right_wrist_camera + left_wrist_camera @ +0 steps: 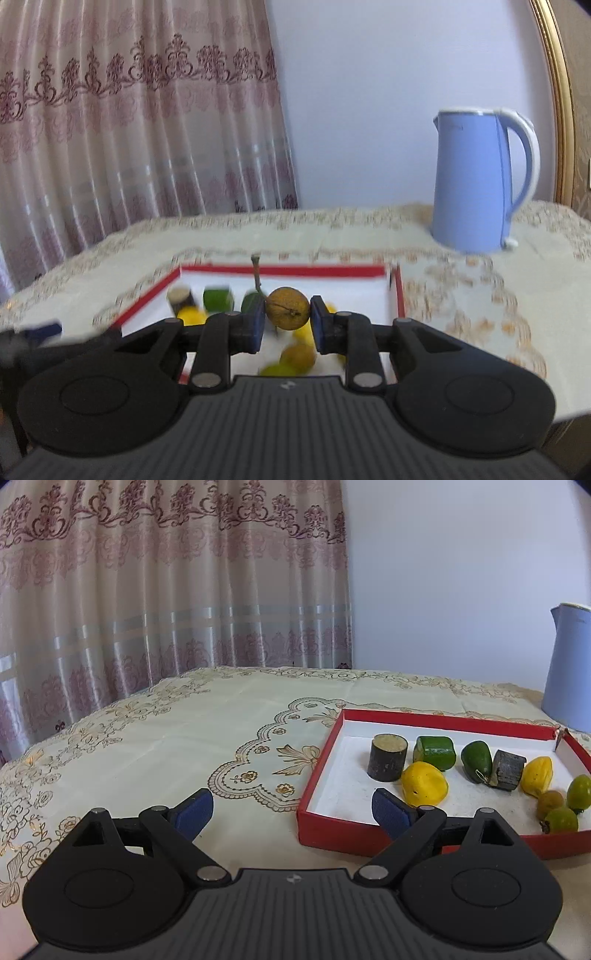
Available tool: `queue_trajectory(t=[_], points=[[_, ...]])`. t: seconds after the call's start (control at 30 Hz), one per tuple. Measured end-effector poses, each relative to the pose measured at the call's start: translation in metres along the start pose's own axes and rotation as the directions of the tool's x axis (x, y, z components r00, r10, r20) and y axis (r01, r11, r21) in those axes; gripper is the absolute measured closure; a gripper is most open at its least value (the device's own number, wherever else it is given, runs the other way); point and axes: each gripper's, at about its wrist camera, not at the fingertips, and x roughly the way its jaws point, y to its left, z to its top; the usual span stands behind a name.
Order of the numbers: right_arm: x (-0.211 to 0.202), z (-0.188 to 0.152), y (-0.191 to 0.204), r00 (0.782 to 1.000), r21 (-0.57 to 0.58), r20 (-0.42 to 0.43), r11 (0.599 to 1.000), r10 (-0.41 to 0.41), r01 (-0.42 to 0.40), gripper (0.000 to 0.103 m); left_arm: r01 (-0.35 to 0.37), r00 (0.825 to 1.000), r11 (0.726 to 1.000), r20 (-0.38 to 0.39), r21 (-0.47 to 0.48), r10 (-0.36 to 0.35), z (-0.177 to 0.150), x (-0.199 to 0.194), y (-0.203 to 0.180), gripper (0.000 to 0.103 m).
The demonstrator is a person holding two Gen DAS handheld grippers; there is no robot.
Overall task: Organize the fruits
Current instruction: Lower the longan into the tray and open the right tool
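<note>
A red box [321, 775] with a white floor sits on the tablecloth and holds several fruits: a yellow one [424, 783], green pieces [435, 752], a dark cylinder [388, 757] and small round ones [560, 819]. My left gripper [293, 814] hovers at the box's near left corner, wide open, with nothing between its blue pads. In the right wrist view my right gripper [288, 319] is shut on a small brownish round fruit [288, 308] with a stem, held above the red box [280, 270]. More fruits [297, 356] lie blurred below it.
A light blue kettle [474, 181] stands at the back right of the table, behind the box. A patterned curtain [166, 590] hangs behind the table's left side. Cream embroidered cloth [184, 738] stretches left of the box. A gold frame edge [559, 92] rises at far right.
</note>
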Motion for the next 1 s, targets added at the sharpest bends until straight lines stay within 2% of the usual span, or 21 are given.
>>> queue_trajectory(t=[0.13,0.27,0.37,0.47,0.83,1.0], points=[[0.018,0.031,0.000,1.000,0.004,0.031,1.000,0.005,-0.005,0.078,0.012,1.000,1.000,-0.002,0.024,-0.012,-0.002,0.000,-0.005,0.005],[0.046,0.051,-0.004,0.998,0.042,0.054,0.999,-0.011,0.009,0.078,0.018,0.999,1.000,-0.035,-0.003,-0.018,-0.002,0.007,0.000,0.005],[0.066,0.043,-0.016,0.998,0.110,0.055,0.994,-0.012,0.006,0.078,0.025,0.999,0.999,-0.043,-0.020,-0.026,-0.002,0.008,0.003,0.004],[0.082,0.027,-0.026,1.000,0.145,0.001,0.989,-0.008,0.008,0.078,0.019,0.999,1.000,-0.042,-0.007,-0.019,-0.003,0.008,0.002,0.004],[0.098,0.005,-0.029,0.994,0.091,-0.059,0.991,-0.090,0.095,0.078,0.017,0.999,1.000,-0.045,-0.006,-0.017,-0.002,0.009,0.001,0.003],[0.101,0.002,-0.033,0.992,0.103,-0.080,0.989,-0.095,0.103,0.078,0.017,0.999,1.000,-0.045,-0.007,-0.017,-0.002,0.009,0.001,0.003]])
